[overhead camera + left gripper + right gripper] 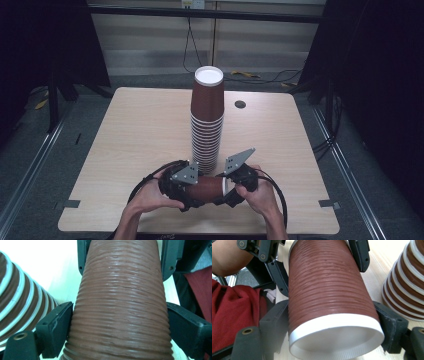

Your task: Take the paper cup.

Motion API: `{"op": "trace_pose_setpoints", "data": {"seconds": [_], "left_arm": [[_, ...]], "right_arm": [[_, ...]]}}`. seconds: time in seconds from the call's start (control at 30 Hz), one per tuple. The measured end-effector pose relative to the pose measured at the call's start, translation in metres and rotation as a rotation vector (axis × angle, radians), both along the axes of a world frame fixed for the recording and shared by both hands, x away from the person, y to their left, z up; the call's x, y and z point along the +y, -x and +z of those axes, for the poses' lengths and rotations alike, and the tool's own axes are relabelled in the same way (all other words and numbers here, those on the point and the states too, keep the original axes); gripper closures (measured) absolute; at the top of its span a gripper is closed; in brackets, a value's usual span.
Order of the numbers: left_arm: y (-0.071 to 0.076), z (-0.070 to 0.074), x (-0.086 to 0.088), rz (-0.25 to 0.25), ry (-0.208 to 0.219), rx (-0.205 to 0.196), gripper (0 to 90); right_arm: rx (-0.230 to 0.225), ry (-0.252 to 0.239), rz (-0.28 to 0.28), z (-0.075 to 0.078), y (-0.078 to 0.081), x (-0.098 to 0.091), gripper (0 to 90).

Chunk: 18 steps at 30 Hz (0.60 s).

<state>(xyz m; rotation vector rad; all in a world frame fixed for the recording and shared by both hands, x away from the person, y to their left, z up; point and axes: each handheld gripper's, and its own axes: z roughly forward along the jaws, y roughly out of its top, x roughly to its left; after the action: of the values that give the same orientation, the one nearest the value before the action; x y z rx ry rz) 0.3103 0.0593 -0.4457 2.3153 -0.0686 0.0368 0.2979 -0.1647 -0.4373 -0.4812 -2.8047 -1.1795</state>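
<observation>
A brown ribbed paper cup [209,187] lies on its side just above the table's near edge, held between both grippers. My left gripper [199,191] is shut on its base end; in the left gripper view the cup [120,302] runs between the black pads [58,322], which press on both its sides. My right gripper [226,189] is shut on the end with the white rim. In the right gripper view that open rim [337,337] faces the camera and the pads [390,327] squeeze the cup [324,282] just behind it.
A tall stack of upturned brown cups [207,120] stands mid-table just beyond the grippers, close beside the held cup [15,297] [407,285]. The wooden table [140,125] has a small dark grommet [240,104] at the back. Cables trail from both grippers.
</observation>
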Motion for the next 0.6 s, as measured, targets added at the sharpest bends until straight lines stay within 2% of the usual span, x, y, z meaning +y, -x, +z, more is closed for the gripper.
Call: {"op": "trace_pose_setpoints", "data": {"seconds": [0.1, 0.13, 0.2, 0.27, 0.37, 0.4, 0.6], "left_arm": [[-0.001, 0.003, 0.004, -0.006, 0.073, 0.023, 13.8], [-0.002, 0.004, 0.006, -0.009, 0.112, 0.034, 16.2], [-0.001, 0.008, 0.009, 0.01, 0.151, 0.031, 15.5], [-0.002, 0.01, 0.012, 0.036, 0.166, 0.022, 15.6], [-0.002, 0.011, 0.016, 0.04, 0.191, 0.039, 15.8], [-0.002, 0.011, 0.017, 0.041, 0.192, 0.033, 15.7], [-0.002, 0.01, 0.028, 0.094, 0.285, 0.042, 15.5]], "right_arm": [[-0.001, 0.005, -0.006, 0.0, 0.001, -0.001, 22.1], [-0.001, 0.005, -0.006, -0.001, 0.001, -0.001, 22.1], [0.002, 0.008, -0.009, -0.002, 0.001, -0.001, 22.2], [0.002, 0.007, -0.013, -0.002, 0.001, -0.002, 22.2], [-0.003, -0.006, -0.034, -0.002, 0.002, -0.006, 22.2], [-0.005, -0.016, -0.046, -0.002, 0.002, -0.008, 22.1], [-0.012, -0.055, -0.084, -0.002, 0.005, -0.017, 22.1]]}}
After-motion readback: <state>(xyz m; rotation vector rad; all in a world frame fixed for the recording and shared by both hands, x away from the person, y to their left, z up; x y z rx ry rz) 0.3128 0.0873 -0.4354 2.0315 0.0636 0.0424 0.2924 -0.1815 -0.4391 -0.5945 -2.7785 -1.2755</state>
